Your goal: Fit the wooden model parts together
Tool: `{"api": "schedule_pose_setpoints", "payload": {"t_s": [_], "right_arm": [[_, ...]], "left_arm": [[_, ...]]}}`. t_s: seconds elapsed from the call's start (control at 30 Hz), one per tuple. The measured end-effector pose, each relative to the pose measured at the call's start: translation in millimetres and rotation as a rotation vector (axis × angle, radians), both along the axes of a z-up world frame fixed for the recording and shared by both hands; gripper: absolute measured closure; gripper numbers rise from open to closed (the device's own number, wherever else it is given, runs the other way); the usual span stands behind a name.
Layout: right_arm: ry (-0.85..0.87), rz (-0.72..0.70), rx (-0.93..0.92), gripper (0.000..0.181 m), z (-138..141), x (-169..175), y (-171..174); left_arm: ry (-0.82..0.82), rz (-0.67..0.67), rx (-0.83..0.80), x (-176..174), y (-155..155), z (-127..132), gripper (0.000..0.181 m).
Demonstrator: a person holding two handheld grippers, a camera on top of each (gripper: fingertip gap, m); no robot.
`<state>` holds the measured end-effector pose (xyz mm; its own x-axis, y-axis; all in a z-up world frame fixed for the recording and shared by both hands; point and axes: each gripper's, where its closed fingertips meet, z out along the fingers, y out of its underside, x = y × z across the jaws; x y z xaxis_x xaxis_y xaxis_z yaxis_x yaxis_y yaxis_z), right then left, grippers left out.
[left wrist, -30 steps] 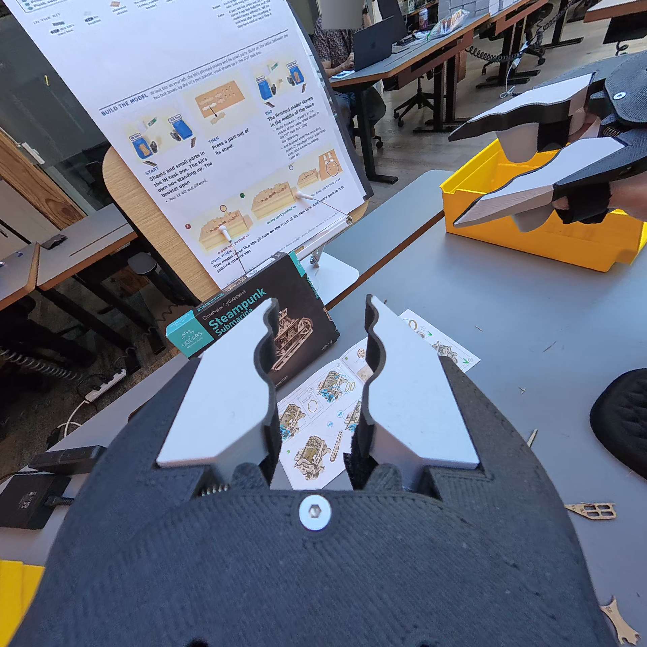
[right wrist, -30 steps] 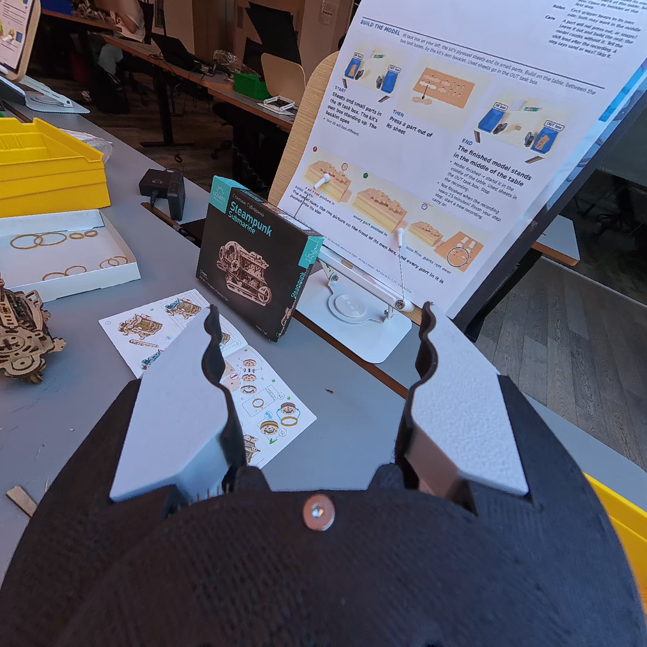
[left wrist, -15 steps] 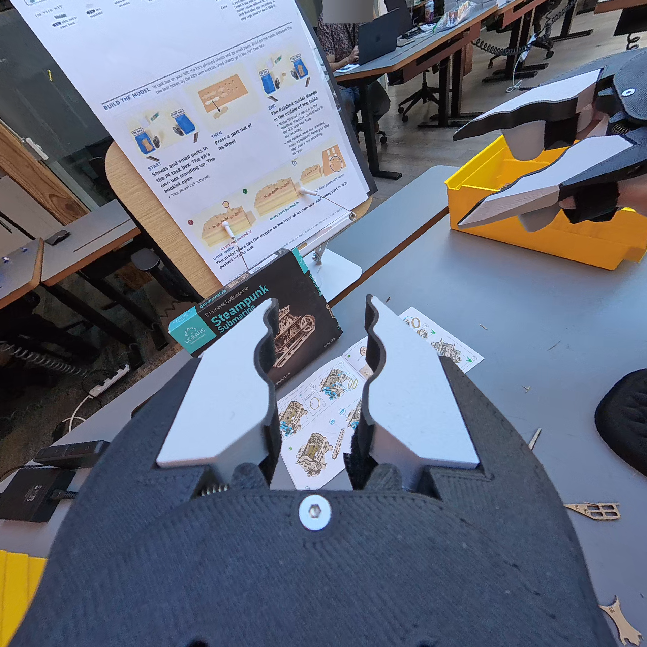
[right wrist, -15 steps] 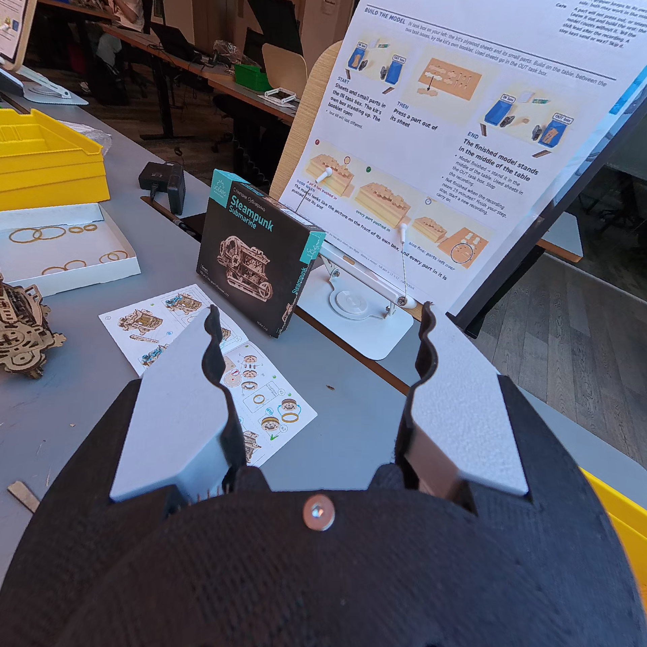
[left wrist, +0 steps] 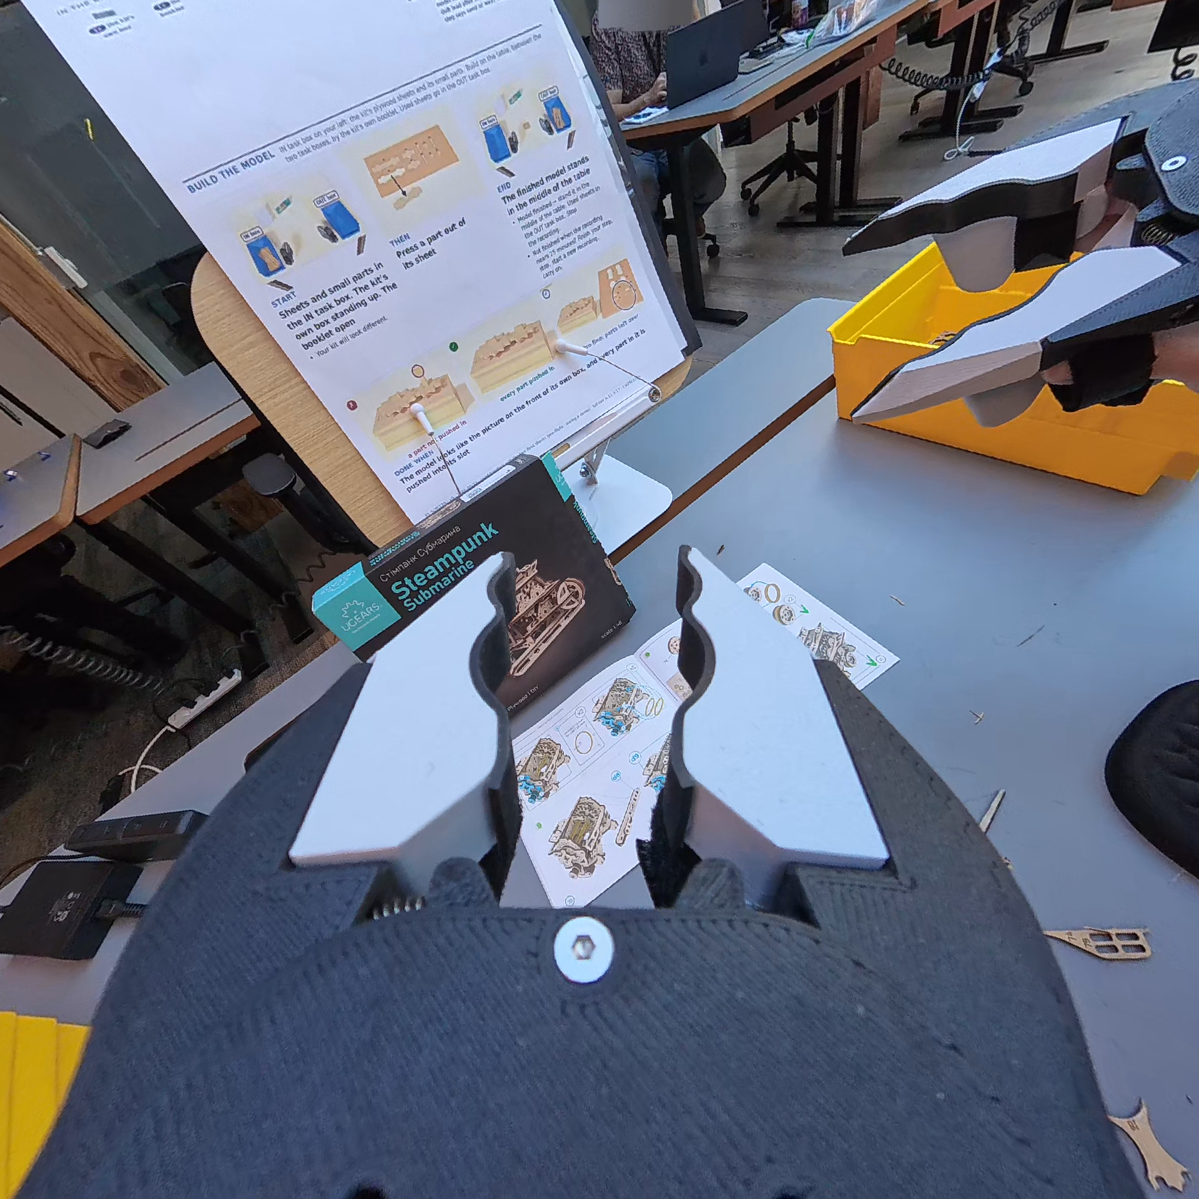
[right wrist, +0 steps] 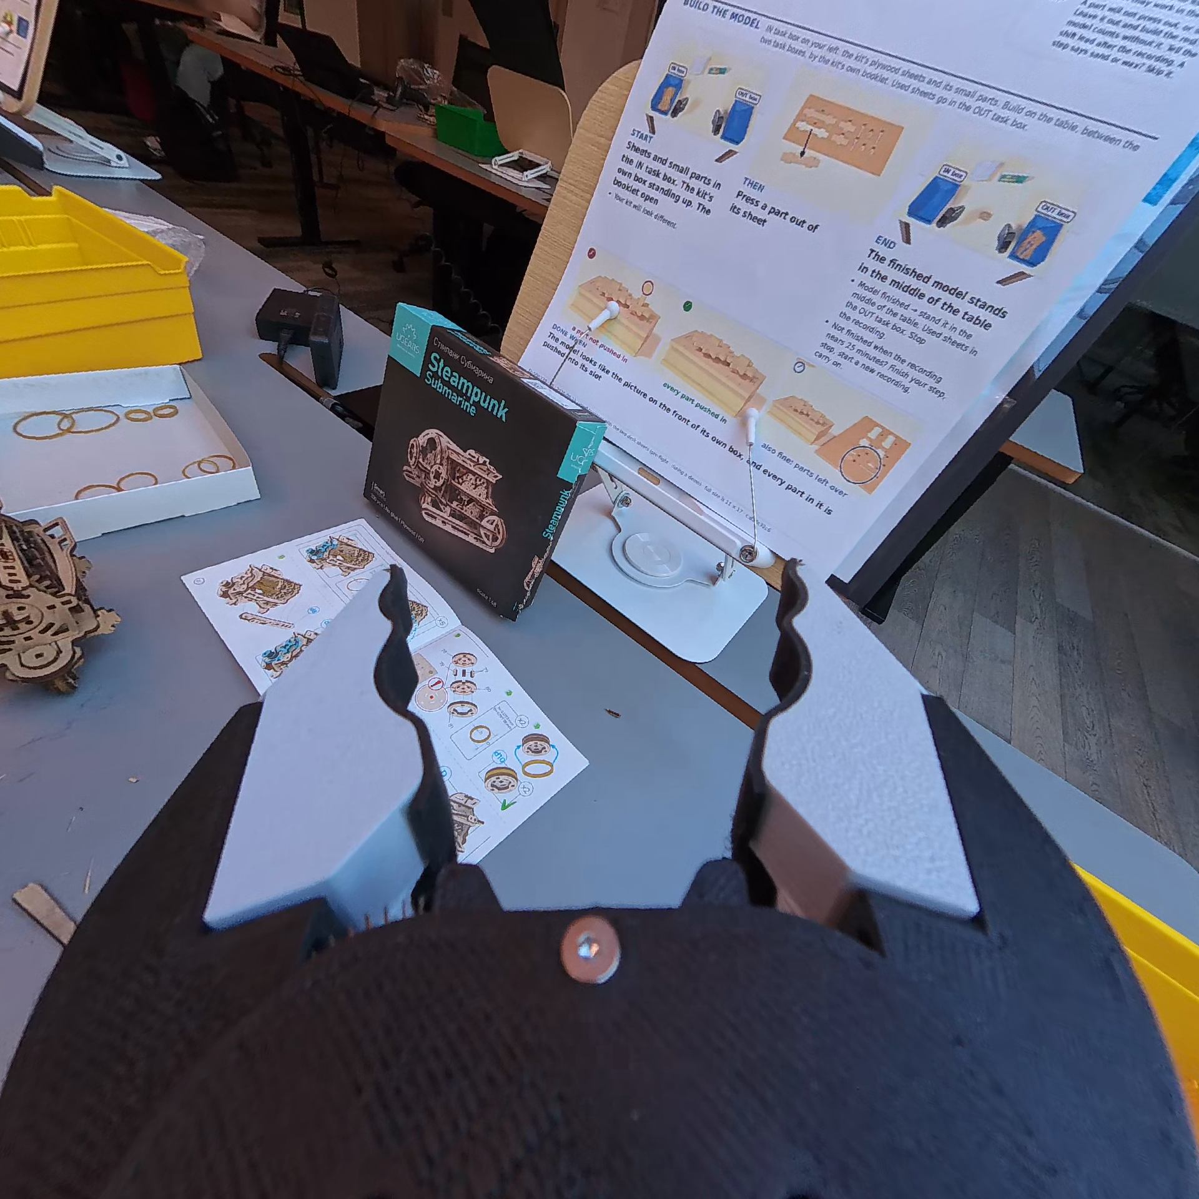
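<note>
Model [right wrist: 39, 603]: part-built wooden piece, stood on the table [right wrist: 649, 798] at the left edge of the right wrist view, well apart from both grippers.
Left gripper [left wrist: 587, 571]: fingers apart with a moderate gap, nothing between them, held above the table.
Right gripper [right wrist: 593, 577]: fingers wide apart, empty; in the left wrist view it hung in the air in front of the yellow bin [left wrist: 1012, 415], also [left wrist: 850, 331].
Booklet [right wrist: 389, 675]: lay open and flat on the table, seen through the gap of each gripper; also [left wrist: 603, 746].
Kit box [right wrist: 480, 460]: dark with teal corners, stood upright just behind the booklet; also [left wrist: 467, 584].
Poster [right wrist: 876, 259]: large instruction sheet on a white stand [right wrist: 662, 571], leaning back behind the kit box.
Loose parts: small wooden offcuts lay on the table to the right of the left gripper [left wrist: 1103, 952], [left wrist: 1145, 1155]; one wooden strip lay at the left of the right gripper [right wrist: 42, 911].
White tray [right wrist: 130, 448]: shallow, held several thin rings, sat beyond the model.
Yellow trays [right wrist: 84, 285]: stacked behind the white tray.
Adapter [right wrist: 305, 324]: black, on the table's far edge to the left of the kit box.
</note>
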<state>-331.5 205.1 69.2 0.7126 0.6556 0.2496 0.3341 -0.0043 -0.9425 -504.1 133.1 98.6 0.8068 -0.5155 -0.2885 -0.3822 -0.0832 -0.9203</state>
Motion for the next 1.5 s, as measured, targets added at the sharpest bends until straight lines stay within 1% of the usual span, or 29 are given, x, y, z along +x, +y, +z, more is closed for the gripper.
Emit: {"api": "schedule_pose_setpoints", "payload": {"t_s": [0.13, 0.37, 0.63, 0.83, 0.9, 0.97, 1.03, 1.1, 1.17, 1.2, 1.23, 1.27, 1.3, 1.33, 1.37, 1.43, 1.47, 1.5], "right_arm": [[-0.006, 0.008, -0.01, 0.069, -3.9, -1.1, 1.5], [-0.078, 0.025, -0.063, 0.069, -27.3, 0.0, 11.1], [-0.12, 0.028, -0.06, 0.071, -31.1, -0.6, 10.5], [-0.14, 0.038, -0.071, 0.073, -34.2, -0.1, 10.1], [-0.182, 0.118, -0.096, 0.087, -46.5, -4.8, 5.8], [-0.24, 0.2, -0.18, 0.092, -74.1, -6.3, 4.9], [-0.309, 0.244, -0.258, 0.098, -101.9, -3.1, 6.9], [-0.333, 0.235, -0.29, 0.102, -115.2, 0.5, 12.2], [-0.335, 0.242, -0.319, 0.107, -120.3, 0.7, 11.2], [-0.334, 0.225, -0.337, 0.109, -122.6, 3.3, 12.9], [-0.335, 0.194, -0.358, 0.109, -125.3, 7.9, 16.7], [-0.337, 0.168, -0.381, 0.109, -129.3, 13.1, 20.3], [-0.344, 0.148, -0.407, 0.109, -133.8, 18.6, 23.2], [-0.349, 0.133, -0.426, 0.109, -137.9, 23.6, 25.7], [-0.354, 0.118, -0.44, 0.109, -141.0, 28.5, 28.3], [-0.365, 0.093, -0.455, 0.108, -144.0, 36.9, 32.3], [-0.367, 0.085, -0.455, 0.108, -143.6, 39.6, 33.2], [-0.368, 0.08, -0.45, 0.108, -142.3, 41.4, 33.5]], "left_arm": [[0.004, -0.008, 0.001, 2.7, -1.1, -0.2, 0.133], [0.02, -0.021, -0.026, 6.9, 2.2, -8.5, 0.132], [0.039, -0.025, -0.029, 9.5, 1.3, -10.9, 0.132], [0.058, -0.052, -0.06, 16.2, 2.0, -20.3, 0.133], [0.086, -0.114, -0.129, 27.2, -1.1, -37.3, 0.135], [0.163, -0.201, -0.224, 44.1, -6.1, -65.7, 0.138], [0.246, -0.278, -0.239, 67.0, -3.4, -92.4, 0.139], [0.289, -0.327, -0.222, 91.2, 8.3, -119.2, 0.146], [0.344, -0.403, -0.287, 112.2, 16.6, -148.7, 0.144], [0.364, -0.413, -0.323, 117.6, 23.6, -158.5, 0.143], [0.34, -0.385, -0.353, 122.9, 34.4, -162.7, 0.143], [0.284, -0.363, -0.408, 130.8, 40.9, -167.2, 0.134], [0.244, -0.354, -0.486, 138.0, 42.5, -175.4, 0.116], [0.236, -0.317, -0.552, 140.7, 46.0, -185.1, 0.104], [0.219, -0.263, -0.604, 143.6, 49.6, -194.1, 0.096], [0.153, -0.209, -0.683, 156.8, 46.9, -210.9, 0.088], [0.145, -0.18, -0.69, 160.4, 47.7, -219.3, 0.083], [0.169, -0.145, -0.678, 160.2, 51.2, -227.7, 0.072]]}}
